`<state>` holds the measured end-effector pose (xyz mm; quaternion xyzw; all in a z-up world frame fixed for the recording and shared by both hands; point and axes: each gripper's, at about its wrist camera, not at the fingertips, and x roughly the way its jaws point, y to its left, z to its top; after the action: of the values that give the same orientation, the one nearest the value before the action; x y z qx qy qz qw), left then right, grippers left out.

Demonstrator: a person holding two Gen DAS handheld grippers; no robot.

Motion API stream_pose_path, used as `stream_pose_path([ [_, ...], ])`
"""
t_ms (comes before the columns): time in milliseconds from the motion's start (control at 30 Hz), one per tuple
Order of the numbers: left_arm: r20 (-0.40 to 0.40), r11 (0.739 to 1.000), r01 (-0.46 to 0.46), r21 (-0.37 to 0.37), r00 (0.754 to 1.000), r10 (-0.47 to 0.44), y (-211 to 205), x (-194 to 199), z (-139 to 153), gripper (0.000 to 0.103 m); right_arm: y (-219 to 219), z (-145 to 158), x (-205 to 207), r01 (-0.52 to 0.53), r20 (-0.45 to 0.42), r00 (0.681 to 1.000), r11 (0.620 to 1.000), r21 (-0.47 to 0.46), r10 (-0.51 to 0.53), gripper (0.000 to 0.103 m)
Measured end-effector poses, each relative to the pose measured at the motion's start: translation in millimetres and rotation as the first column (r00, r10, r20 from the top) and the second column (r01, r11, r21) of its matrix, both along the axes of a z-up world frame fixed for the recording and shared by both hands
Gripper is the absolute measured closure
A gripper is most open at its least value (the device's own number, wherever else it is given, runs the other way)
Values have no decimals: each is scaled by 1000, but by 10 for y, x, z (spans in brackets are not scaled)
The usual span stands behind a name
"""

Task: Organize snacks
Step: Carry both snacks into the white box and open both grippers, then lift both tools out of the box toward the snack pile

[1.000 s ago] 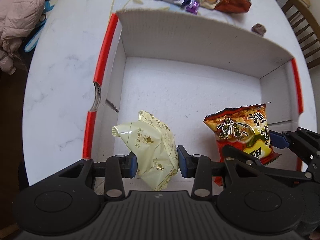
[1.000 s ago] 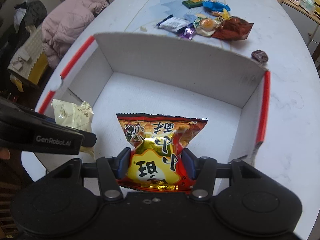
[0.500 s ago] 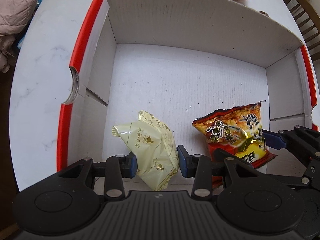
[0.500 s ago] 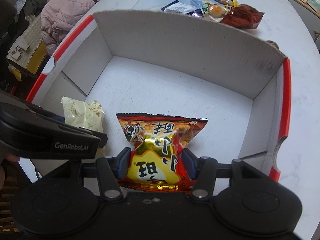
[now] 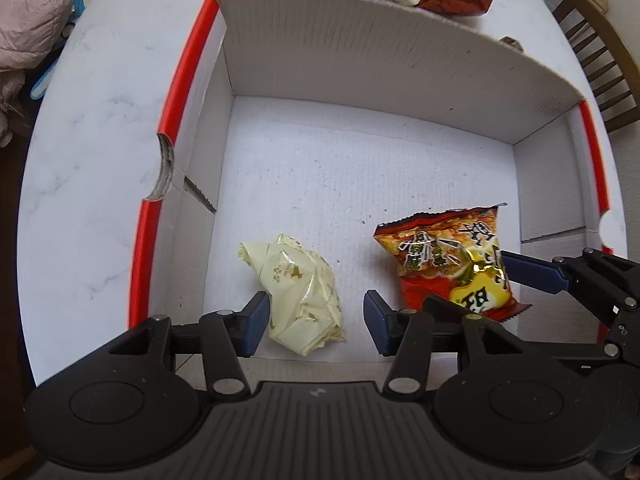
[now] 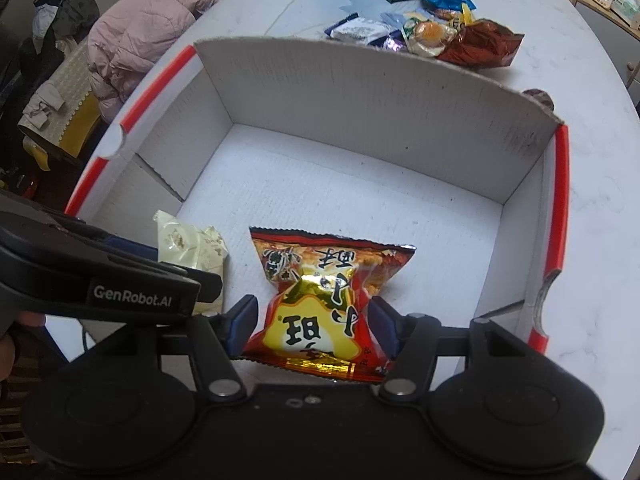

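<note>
A white cardboard box (image 5: 224, 80) with red edges stands on the table. My left gripper (image 5: 316, 322) is open at the box's near side; a pale yellow snack packet (image 5: 298, 298) lies on the box floor between its fingers, loose from the right finger. My right gripper (image 6: 314, 326) is open around a red and gold snack bag (image 6: 324, 300) that rests on the box floor; the same bag shows in the left wrist view (image 5: 448, 264). The yellow packet also shows in the right wrist view (image 6: 192, 246), partly hidden by the left gripper.
A pile of several wrapped snacks (image 6: 432, 36) lies on the white marble table (image 5: 88, 128) beyond the box's far wall. A pink jacket (image 6: 148, 44) lies on a seat to the left. A wooden chair (image 5: 600, 60) stands at the right.
Both grippers have opened and let go of their snacks, which now lie on the box floor. Both grippers have drawn back a little.
</note>
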<state>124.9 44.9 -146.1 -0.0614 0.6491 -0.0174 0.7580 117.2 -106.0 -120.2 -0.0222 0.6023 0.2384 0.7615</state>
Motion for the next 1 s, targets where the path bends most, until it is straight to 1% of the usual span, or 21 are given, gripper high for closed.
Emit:
stream_pose_path([
  [100, 29, 1000, 7, -8, 1000, -7, 15, -59, 119, 49, -28, 93, -22, -1, 16, 1000, 1000, 19, 0, 39],
  [300, 87, 999, 6, -33, 996, -3, 57, -163, 391, 47, -130, 351, -25, 7, 69, 998, 998, 62, -11, 23],
  [400, 116, 999, 5, -39, 993, -1, 99, -188, 546, 47, -177, 512, -25, 8, 94, 995, 996, 83, -16, 22],
  [500, 160, 1000, 14, -28, 987, -9, 118, -212, 724, 46, -228, 677, -5, 12, 126, 992, 995, 101, -25, 22],
  [567, 197, 1000, 14, -8, 980, -12, 128, -221, 856, 40, -265, 781, 24, 13, 143, 989, 993, 114, -30, 22],
  [700, 266, 999, 27, 18, 963, -31, 133, -221, 1136, 38, -340, 990, 92, 12, 186, 982, 991, 133, -36, 21],
  [767, 296, 999, 35, 29, 954, -42, 124, -206, 1265, 38, -369, 1085, 133, 11, 207, 978, 990, 137, -40, 16],
  [800, 310, 999, 37, 32, 950, -45, 122, -193, 1336, 37, -395, 1138, 160, 14, 220, 974, 990, 143, -46, 6],
  [833, 323, 999, 39, 37, 945, -48, 117, -176, 1400, 36, -420, 1190, 188, 21, 236, 970, 989, 149, -56, 2],
  [867, 335, 998, 40, 42, 941, -52, 115, -156, 1467, 34, -444, 1243, 224, 25, 252, 966, 987, 156, -65, 2],
  [1000, 381, 997, 43, 69, 922, -66, 91, -47, 1728, 33, -551, 1435, 396, 36, 291, 953, 985, 171, -85, 2],
])
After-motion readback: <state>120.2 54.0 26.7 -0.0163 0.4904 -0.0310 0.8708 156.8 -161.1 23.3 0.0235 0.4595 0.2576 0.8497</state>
